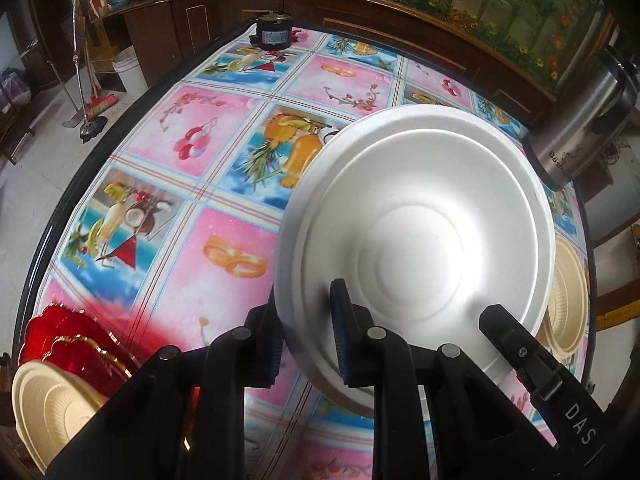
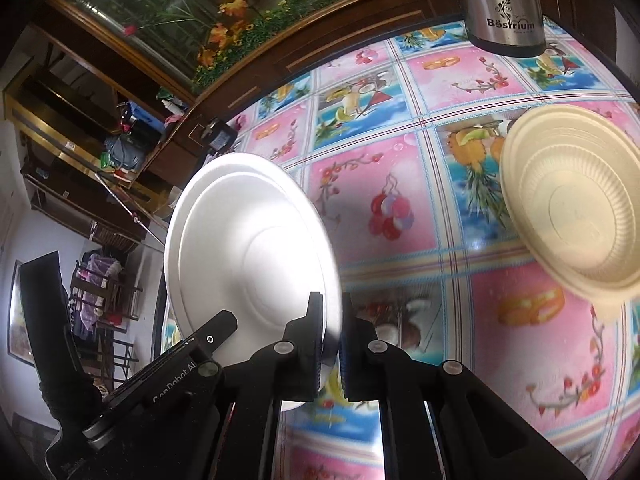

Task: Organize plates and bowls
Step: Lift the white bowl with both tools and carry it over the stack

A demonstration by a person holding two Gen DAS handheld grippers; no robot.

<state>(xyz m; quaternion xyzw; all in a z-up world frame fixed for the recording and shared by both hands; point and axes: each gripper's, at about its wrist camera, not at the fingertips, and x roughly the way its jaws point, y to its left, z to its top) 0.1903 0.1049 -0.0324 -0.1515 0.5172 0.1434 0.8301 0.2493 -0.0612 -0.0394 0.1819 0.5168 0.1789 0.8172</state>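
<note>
A white foam plate (image 1: 416,236) hangs tilted above the patterned tablecloth. My left gripper (image 1: 302,304) is shut on its lower-left rim, which sits between the blue pads. In the right wrist view my right gripper (image 2: 332,300) is shut on the right rim of the same white plate (image 2: 248,248). A black part of the other gripper lies against the plate in each view. A cream ribbed plate (image 2: 572,200) lies on the table to the right; it peeks out behind the white plate (image 1: 568,308) in the left wrist view. Red gold-edged plates (image 1: 76,332) and another cream plate (image 1: 48,404) are at lower left.
A steel flask (image 2: 504,8) stands at the table's far side, also at the right edge (image 1: 580,120) of the left wrist view. A small black cylinder (image 1: 274,32) sits near the far table edge. Wooden cabinets run behind the table (image 1: 192,152); brooms and a white bucket (image 1: 130,70) stand on the floor.
</note>
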